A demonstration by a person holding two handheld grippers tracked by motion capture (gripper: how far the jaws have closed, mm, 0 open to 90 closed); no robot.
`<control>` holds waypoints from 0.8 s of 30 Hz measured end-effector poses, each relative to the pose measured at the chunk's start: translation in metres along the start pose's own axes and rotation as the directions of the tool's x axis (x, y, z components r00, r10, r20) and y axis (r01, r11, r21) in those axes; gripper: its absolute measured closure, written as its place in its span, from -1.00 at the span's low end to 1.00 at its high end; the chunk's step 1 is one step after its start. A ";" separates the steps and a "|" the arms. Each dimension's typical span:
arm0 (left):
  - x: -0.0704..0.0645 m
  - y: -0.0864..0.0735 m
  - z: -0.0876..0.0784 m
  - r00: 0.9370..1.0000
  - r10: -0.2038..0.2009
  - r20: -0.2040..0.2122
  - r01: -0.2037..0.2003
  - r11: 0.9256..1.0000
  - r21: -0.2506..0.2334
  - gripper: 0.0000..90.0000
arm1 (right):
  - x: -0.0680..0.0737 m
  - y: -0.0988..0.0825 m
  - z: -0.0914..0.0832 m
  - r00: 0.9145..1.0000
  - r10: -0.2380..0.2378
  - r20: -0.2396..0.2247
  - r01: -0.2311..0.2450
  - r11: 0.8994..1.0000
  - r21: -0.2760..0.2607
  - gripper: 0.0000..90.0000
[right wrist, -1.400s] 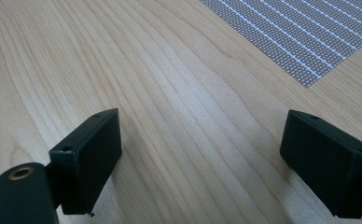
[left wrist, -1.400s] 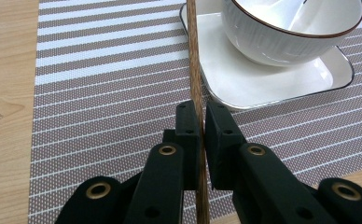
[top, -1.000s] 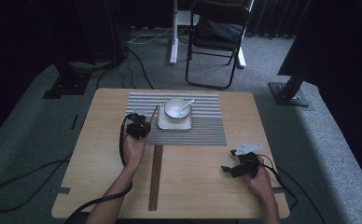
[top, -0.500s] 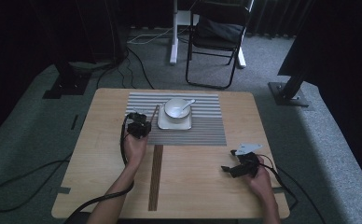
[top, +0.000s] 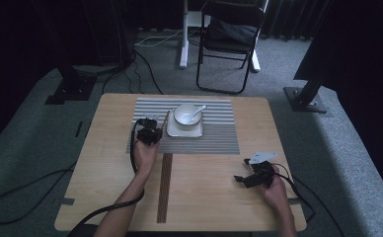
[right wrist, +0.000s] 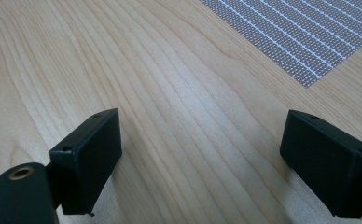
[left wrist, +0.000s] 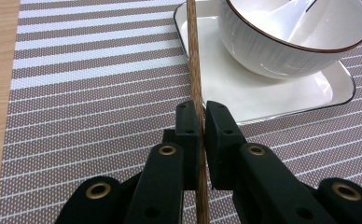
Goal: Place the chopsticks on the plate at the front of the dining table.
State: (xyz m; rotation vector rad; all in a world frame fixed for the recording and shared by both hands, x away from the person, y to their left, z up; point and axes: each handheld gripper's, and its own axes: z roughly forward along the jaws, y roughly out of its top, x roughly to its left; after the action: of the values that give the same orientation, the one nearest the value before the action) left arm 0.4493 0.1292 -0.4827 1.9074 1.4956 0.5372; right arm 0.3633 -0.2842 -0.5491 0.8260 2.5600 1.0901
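A brown wooden chopstick (left wrist: 194, 70) lies along the left rim of a square white plate (left wrist: 263, 95), and my left gripper (left wrist: 201, 116) is shut on it low over the striped placemat (left wrist: 86, 93). On the plate stands a white bowl (left wrist: 286, 42) with a white spoon (top: 198, 109) in it. In the high view the left gripper (top: 155, 126) sits just left of the plate (top: 172, 131), with the chopstick (top: 166, 118) between them. My right gripper (top: 241, 170) rests on bare wood at the near right; its jaws (right wrist: 202, 154) stand wide open around nothing.
The placemat (top: 209, 140) covers the far middle of the wooden table (top: 100, 163); its corner (right wrist: 309, 32) lies ahead of the right gripper. A dark strip (top: 165, 187) runs down the tabletop. A folding chair (top: 229, 39) and stand bases sit on the carpet beyond.
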 end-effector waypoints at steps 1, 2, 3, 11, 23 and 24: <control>0.000 0.000 0.001 1.000 -0.001 0.001 0.001 1.000 -0.001 0.87 | 0.000 0.000 0.000 1.000 0.000 0.000 0.000 1.000 0.000 -0.73; 0.000 0.000 0.001 1.000 -0.002 0.003 0.002 1.000 0.000 0.87 | 0.000 0.000 0.000 1.000 0.000 0.000 0.000 1.000 0.000 -0.73; -0.001 0.000 0.002 1.000 -0.006 0.004 0.006 1.000 -0.002 0.87 | 0.000 0.000 0.000 1.000 0.000 0.000 0.000 1.000 0.000 -0.73; -0.002 0.003 0.008 1.000 -0.010 0.006 0.010 1.000 0.004 0.87 | 0.000 0.000 0.000 1.000 0.000 0.000 0.000 1.000 0.000 -0.73; -0.004 0.005 0.013 1.000 -0.024 0.010 0.024 1.000 0.008 0.87 | 0.000 0.000 0.000 1.000 0.000 0.000 0.000 1.000 0.000 -0.73; -0.004 0.006 0.013 1.000 -0.019 0.006 0.019 1.000 0.010 0.87 | 0.000 0.000 0.000 1.000 0.000 0.000 0.000 1.000 0.000 -0.73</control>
State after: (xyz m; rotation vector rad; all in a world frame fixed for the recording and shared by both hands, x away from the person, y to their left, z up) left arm 0.4611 0.1210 -0.4873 1.8989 1.5138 0.5154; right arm 0.3633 -0.2842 -0.5491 0.8260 2.5600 1.0902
